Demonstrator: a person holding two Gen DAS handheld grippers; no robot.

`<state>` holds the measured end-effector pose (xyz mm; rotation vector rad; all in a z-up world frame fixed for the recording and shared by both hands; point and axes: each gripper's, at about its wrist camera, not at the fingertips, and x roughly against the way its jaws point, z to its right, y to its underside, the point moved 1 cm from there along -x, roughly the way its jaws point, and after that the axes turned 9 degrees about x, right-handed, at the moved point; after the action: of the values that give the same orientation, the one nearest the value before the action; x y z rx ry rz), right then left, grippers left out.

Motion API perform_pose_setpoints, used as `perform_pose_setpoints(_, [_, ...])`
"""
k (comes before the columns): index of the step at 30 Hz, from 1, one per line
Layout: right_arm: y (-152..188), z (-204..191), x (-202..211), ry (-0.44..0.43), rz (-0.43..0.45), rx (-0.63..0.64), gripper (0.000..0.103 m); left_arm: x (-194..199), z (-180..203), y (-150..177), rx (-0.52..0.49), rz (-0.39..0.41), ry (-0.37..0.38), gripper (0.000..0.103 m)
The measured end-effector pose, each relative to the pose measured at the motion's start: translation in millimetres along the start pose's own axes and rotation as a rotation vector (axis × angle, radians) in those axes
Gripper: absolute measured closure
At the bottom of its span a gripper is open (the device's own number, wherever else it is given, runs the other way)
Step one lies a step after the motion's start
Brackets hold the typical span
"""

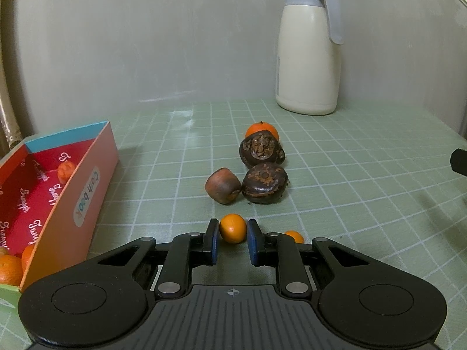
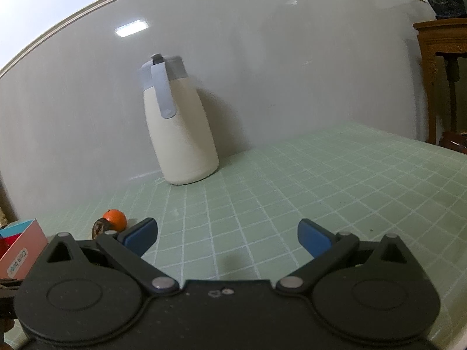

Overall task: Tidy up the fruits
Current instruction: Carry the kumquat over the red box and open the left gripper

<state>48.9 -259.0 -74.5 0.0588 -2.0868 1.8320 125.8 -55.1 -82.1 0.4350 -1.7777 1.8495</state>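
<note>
My left gripper (image 1: 232,234) is shut on a small orange (image 1: 232,228) held between its blue pads just above the green mat. Ahead lie two dark brown fruits (image 1: 264,186) (image 1: 261,148), a reddish-brown fruit (image 1: 223,189) and an orange (image 1: 261,129) behind them. Another small orange (image 1: 295,236) peeks out by the right finger. A pink box (image 1: 73,186) at the left holds several oranges (image 1: 66,171). My right gripper (image 2: 227,237) is open and empty above the mat; an orange (image 2: 115,218) and a dark fruit (image 2: 100,227) show at its left.
A cream thermos jug (image 1: 309,52) stands against the wall at the back right; it also shows in the right wrist view (image 2: 179,134). The green checked mat (image 1: 364,180) covers the table. A wooden stand (image 2: 443,67) is beyond the table's right edge.
</note>
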Motion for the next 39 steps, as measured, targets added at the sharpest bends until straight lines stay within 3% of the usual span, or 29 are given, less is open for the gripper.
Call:
perform_pose_setpoints(14, [1, -13, 1, -0.021, -0.013, 0.033, 0.0, 19, -13, -5, -0.005, 0.076, -0.027, 0.083])
perform_pose_setpoints(31, [2, -50, -1, -0.095, -0.022, 0.094, 0.0, 51, -62, -16, 0.047, 0.218, -0.17, 0.083])
perform_pose_setpoints(39, [2, -69, -6, -0.129, -0.027, 0.112, 0.0, 55, -93, -19, 0.099, 0.223, -0.254, 0.083])
